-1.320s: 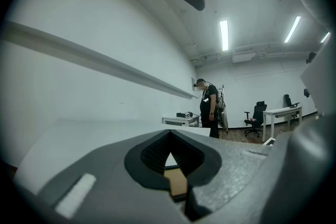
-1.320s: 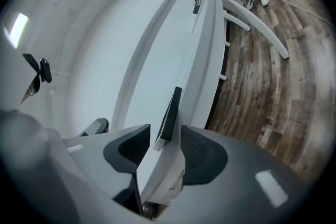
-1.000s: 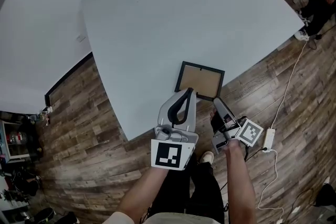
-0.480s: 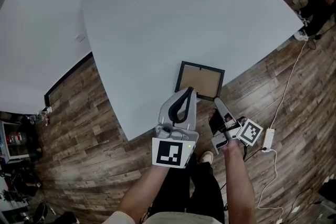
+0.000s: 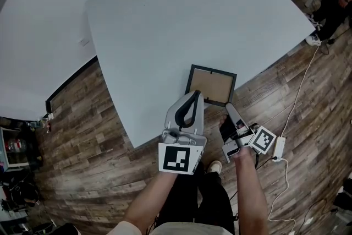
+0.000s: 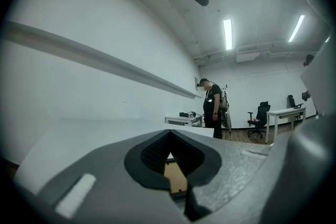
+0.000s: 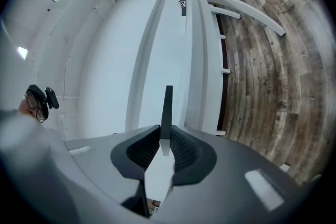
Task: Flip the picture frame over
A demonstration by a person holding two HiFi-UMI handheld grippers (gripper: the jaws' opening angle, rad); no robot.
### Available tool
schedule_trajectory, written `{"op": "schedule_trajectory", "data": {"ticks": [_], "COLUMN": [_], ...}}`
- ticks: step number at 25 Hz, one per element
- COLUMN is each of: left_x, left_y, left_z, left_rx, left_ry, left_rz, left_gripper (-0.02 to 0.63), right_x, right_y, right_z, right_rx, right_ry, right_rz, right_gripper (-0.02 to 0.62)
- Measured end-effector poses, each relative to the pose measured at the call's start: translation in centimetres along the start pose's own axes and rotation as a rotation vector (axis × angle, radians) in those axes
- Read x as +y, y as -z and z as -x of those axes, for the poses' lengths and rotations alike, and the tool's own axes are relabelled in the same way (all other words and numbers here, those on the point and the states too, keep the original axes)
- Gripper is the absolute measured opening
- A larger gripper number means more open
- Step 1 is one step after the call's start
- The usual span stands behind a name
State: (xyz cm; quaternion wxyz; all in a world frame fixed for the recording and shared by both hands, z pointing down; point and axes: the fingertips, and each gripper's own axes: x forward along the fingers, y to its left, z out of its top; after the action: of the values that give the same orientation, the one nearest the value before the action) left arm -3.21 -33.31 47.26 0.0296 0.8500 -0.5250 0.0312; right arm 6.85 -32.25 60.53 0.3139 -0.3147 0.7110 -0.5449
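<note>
Wood-plank floor (image 5: 82, 135) lies nearest, below the table edge.

L gripper (image 5: 194, 97): jaws closed tip to tip, nothing clamped. Tips sit at the near-left edge of the frame (image 5: 212, 85), and its brown back shows through the gap behind them.

R gripper (image 5: 227, 108): rolled on its side, jaws pinched on the frame at its near-right corner. The dark moulding runs edge-on between the pads.

Frame lies flat, back up, at the near edge of the grey table (image 5: 165, 19), right of centre.

Procedure (est.): step in hand is the lift that starts the flip.
- Hold R pinch firm on the moulding, not on the backing.
- Raise the near edge, pivot on the far edge, roll the wrist thru the turn.
- Use L as a stop at the near-left edge so the frame can't slide off the table.
- Lower slowly, as the front is prob. glazed.

Markings: marker cubes (image 5: 177, 158) carry b/w square codes only. No brand, label or legible text seen on the frame.
</note>
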Motion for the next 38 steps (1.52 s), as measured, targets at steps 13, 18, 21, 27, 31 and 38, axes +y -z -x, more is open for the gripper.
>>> {"op": "schedule_trajectory", "data": {"ticks": [13, 18, 21, 27, 31, 38], "left_x": [-0.2, -0.1, -0.1, 0.3, 0.5, 1.0], "left_y": [-2.3, -3.2, -3.5, -4.5, -4.8, -4.8], "left_z": [0.4, 0.6, 0.8, 1.2, 1.3, 1.6], "left_rx": [-0.038, -0.062, -0.059, -0.104, -0.111, -0.117], "left_ry": [-0.023, -0.035, -0.039, -0.056, -0.064, -0.078], "left_rz": [-0.006, 0.001, -0.005, 0.007, 0.010, 0.014], "left_gripper": [0.000, 0.000, 0.000, 0.000, 0.000, 0.000], "right_x": [5.7, 8.2, 9.1, 11.4, 12.6, 14.0], "right_y": [-4.5, -5.1, -5.4, -5.3, -4.9, -3.1], "right_z": [0.0, -0.6, -0.4, -1.1, -1.5, -2.5], "right_rx": [-0.006, 0.022, 0.042, 0.088, 0.117, 0.243], "right_ry": [-0.001, 0.036, 0.107, 0.190, 0.251, 0.380], "right_rz": [0.211, 0.389, 0.524, 0.870, 1.142, 1.716], "right_gripper": [0.087, 0.087, 0.087, 0.087, 0.087, 0.086]}}
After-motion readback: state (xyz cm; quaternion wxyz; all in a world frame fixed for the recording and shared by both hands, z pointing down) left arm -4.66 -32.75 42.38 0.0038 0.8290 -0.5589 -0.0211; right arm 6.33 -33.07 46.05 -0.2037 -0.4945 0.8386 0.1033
